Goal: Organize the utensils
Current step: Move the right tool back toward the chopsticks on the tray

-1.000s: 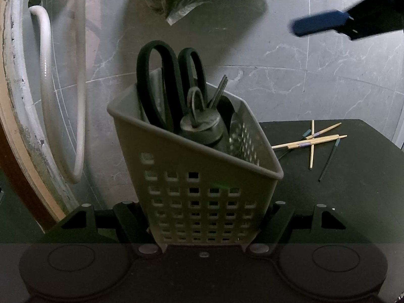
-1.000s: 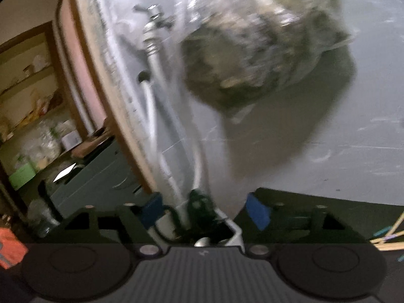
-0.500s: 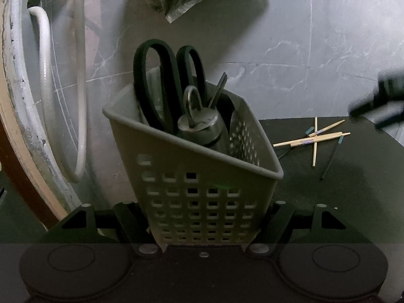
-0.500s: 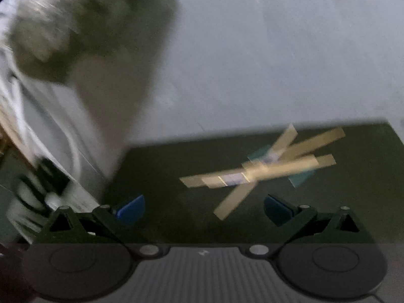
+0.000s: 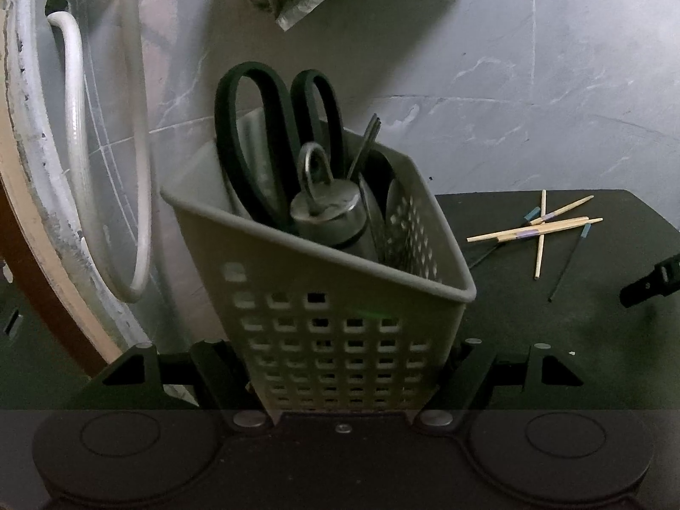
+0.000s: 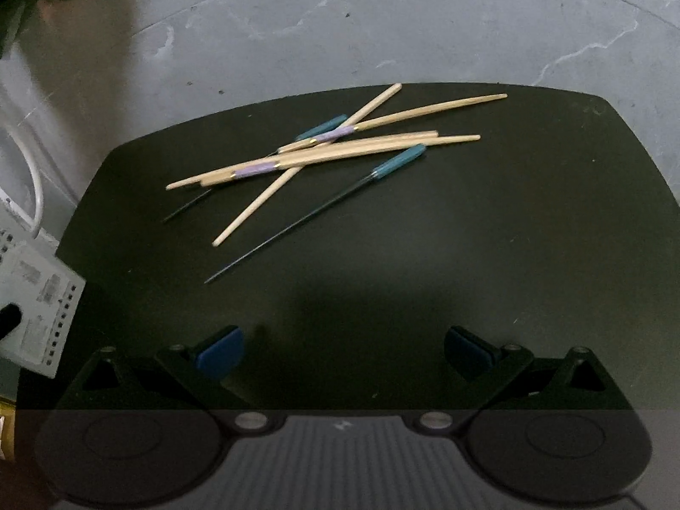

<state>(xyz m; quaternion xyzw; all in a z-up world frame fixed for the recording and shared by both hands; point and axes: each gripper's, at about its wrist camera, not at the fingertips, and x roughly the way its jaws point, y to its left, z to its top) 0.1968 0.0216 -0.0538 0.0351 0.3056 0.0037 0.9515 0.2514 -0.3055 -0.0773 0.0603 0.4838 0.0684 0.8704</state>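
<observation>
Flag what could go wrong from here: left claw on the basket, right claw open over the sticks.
1. The chopsticks lie crossed in a loose pile; closing the right claw on one may scatter the rest.
2. The two dark teal-tipped sticks barely show against the black table, so they may be missed.
3. The left claw holds the basket tilted and low down; the scissors and metal canister stand tall and could shift.

Dim, murky light in both fisheye views; edges bow and darken, and the right view is slightly soft, with a shadow pooling on the dark matte surface.
</observation>
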